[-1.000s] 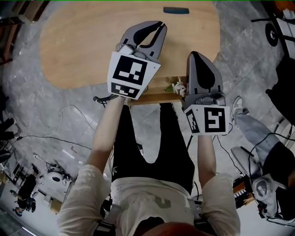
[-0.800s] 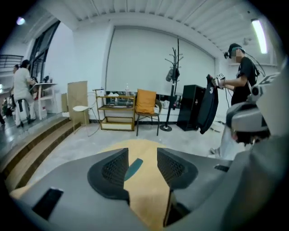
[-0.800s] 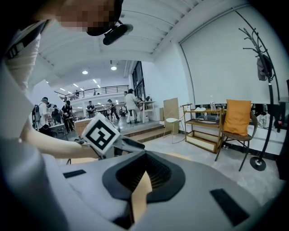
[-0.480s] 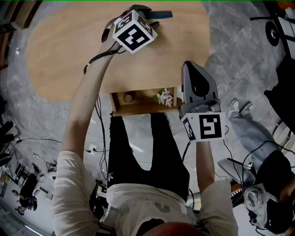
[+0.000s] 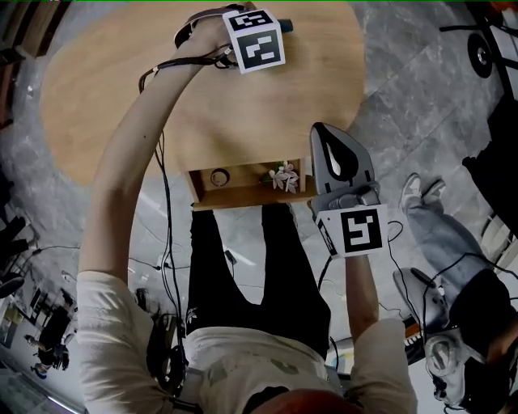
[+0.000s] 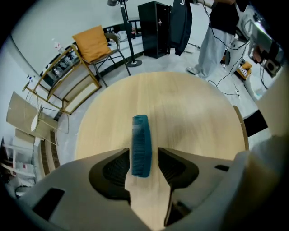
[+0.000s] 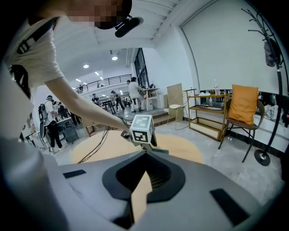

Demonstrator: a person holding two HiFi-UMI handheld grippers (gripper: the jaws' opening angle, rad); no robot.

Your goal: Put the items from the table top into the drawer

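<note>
A blue comb (image 6: 140, 144) lies flat on the round wooden table (image 6: 189, 113) near its far edge. My left gripper (image 6: 143, 151) points down over the comb with its jaws open, one on each side of the comb's near end, and a gap shows on both sides. In the head view its marker cube (image 5: 257, 40) hides the jaws, and only a sliver of the comb (image 5: 289, 25) shows. The drawer (image 5: 251, 196) under the table's near edge stands open and holds a small round item (image 5: 219, 176) and a white flower piece (image 5: 284, 175). My right gripper (image 5: 320, 129) hovers shut and empty just right of the drawer.
Beyond the table stand a chair with an orange cushion (image 6: 95, 43), a wooden shelf rack (image 6: 67, 81), a black cabinet (image 6: 156, 27) and a standing person (image 6: 221, 36). Cables trail over the floor (image 5: 121, 242). Another person's legs (image 5: 453, 234) are at the right.
My left gripper left the drawer, reached across to the table's far edge, turned downward and opened around the comb. My right gripper drifted slightly nearer. The drawer's contents have come into view.
</note>
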